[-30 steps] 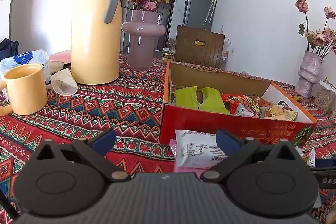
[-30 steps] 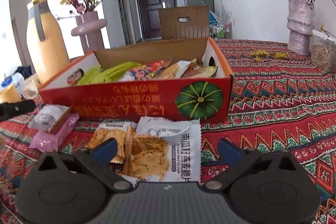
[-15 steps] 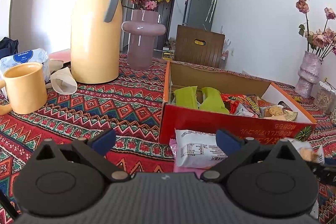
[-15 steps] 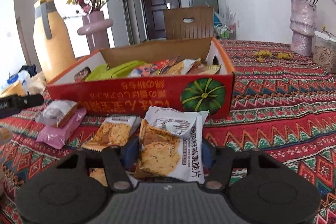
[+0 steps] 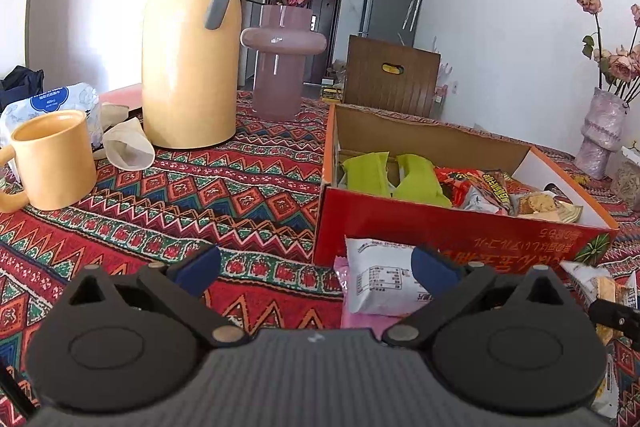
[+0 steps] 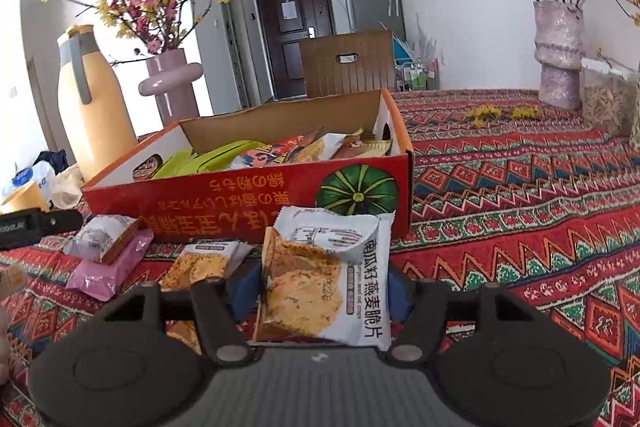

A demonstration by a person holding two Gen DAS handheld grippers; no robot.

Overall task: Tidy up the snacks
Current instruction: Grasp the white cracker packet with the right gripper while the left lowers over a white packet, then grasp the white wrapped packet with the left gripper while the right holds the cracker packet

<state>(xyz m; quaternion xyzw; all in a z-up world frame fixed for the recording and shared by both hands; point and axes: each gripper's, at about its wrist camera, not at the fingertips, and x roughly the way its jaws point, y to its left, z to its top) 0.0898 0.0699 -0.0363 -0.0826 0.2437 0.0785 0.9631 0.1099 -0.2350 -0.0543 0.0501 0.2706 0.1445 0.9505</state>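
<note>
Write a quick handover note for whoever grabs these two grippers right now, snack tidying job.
Right hand-held gripper: shut on the oat crisp packet, held just in front of the red box.
Left hand-held gripper: open, holding nothing, low over the white packet lying on the pink packet.
Done: several snacks already lie in the box.
Left: drop the held packet in, then the white, pink and small crisp packet on the tablecloth.

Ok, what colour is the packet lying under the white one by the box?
Pink packet, under the white packet; clearest in the right wrist view.
</note>
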